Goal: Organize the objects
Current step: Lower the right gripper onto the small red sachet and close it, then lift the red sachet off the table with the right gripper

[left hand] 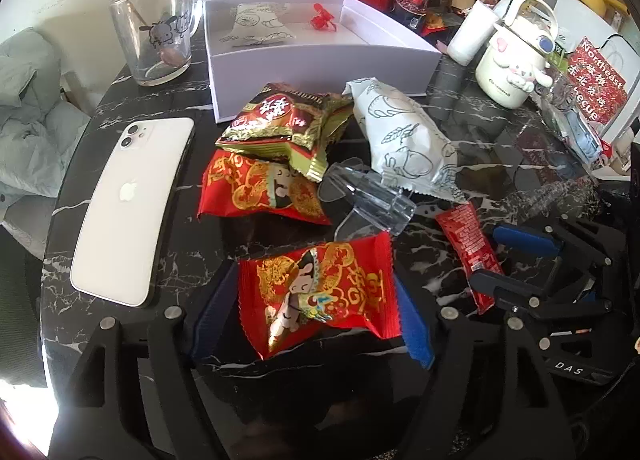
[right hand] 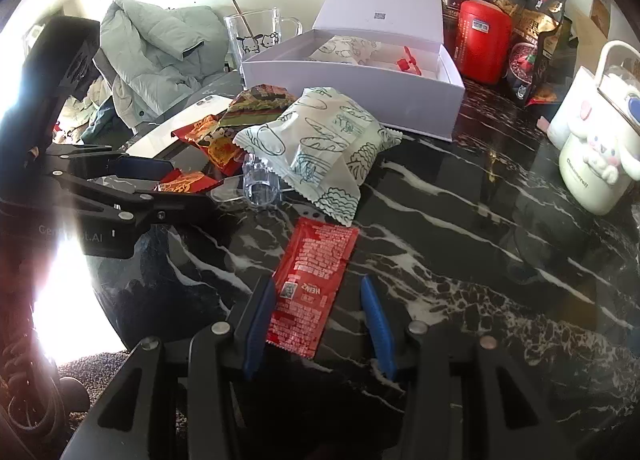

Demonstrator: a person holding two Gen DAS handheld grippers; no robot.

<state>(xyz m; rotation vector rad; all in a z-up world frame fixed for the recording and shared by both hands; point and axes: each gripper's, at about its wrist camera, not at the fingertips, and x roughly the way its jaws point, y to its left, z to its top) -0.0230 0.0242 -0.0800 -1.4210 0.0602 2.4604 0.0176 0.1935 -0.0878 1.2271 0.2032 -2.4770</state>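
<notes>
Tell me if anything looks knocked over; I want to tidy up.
A clear plastic cup lies on its side on the black marble table, wedged between the red snack packets and the white patterned packet. Nothing looks spilled.
</notes>
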